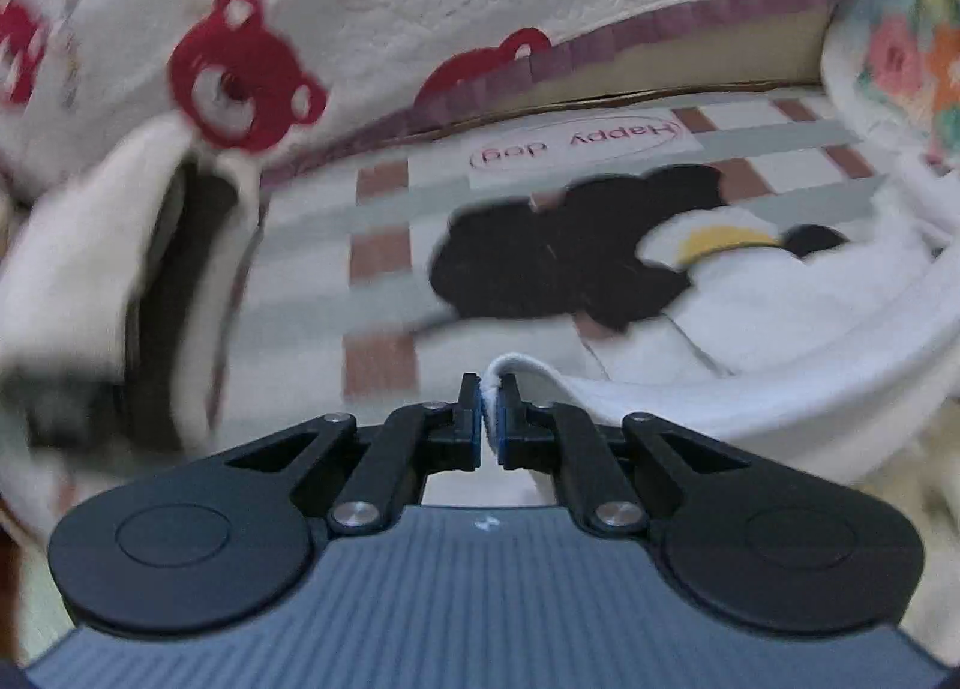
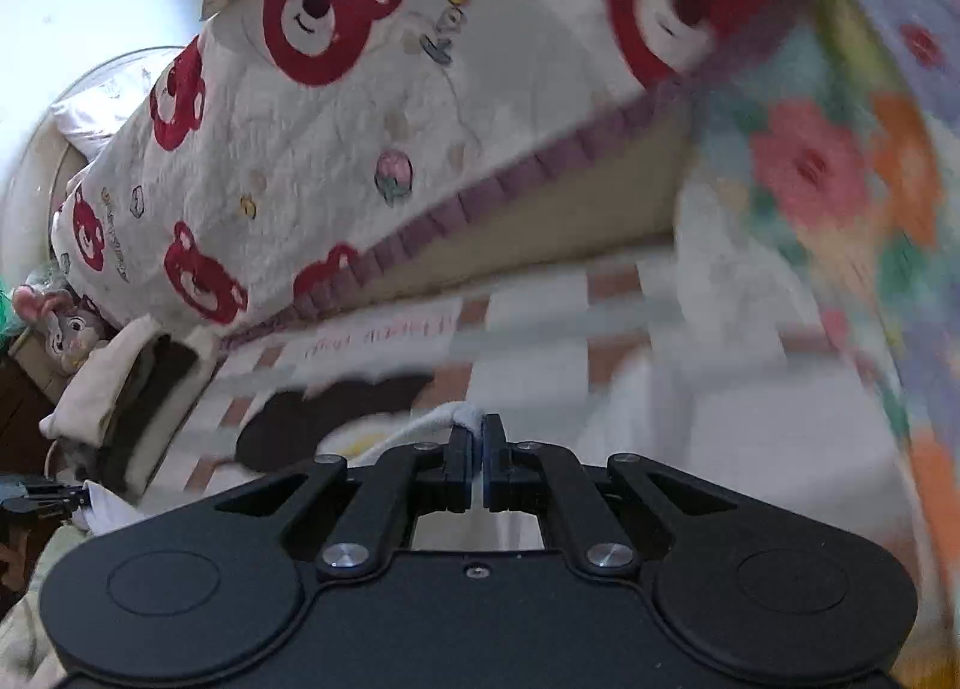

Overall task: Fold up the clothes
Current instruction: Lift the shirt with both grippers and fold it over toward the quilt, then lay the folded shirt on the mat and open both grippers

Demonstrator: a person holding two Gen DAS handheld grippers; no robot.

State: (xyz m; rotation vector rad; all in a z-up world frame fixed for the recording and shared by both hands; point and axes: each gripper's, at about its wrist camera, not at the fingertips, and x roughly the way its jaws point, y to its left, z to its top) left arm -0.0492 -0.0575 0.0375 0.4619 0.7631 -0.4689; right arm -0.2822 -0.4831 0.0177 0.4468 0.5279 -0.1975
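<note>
Pinching a rolled white hem, the left gripper (image 1: pixel 491 410) holds the soft, light garment (image 1: pixel 750 389), which sags away ahead and to its right, while in the right view the right gripper (image 2: pixel 477 458) clamps another bunched edge (image 2: pixel 462 416), a thick hem likely gripping best.

A white garment (image 1: pixel 780 329) with a black cartoon print (image 1: pixel 570 257) and yellow detail lies spread on the checked mat (image 1: pixel 384 257), a rolled hem raised above the mat
</note>
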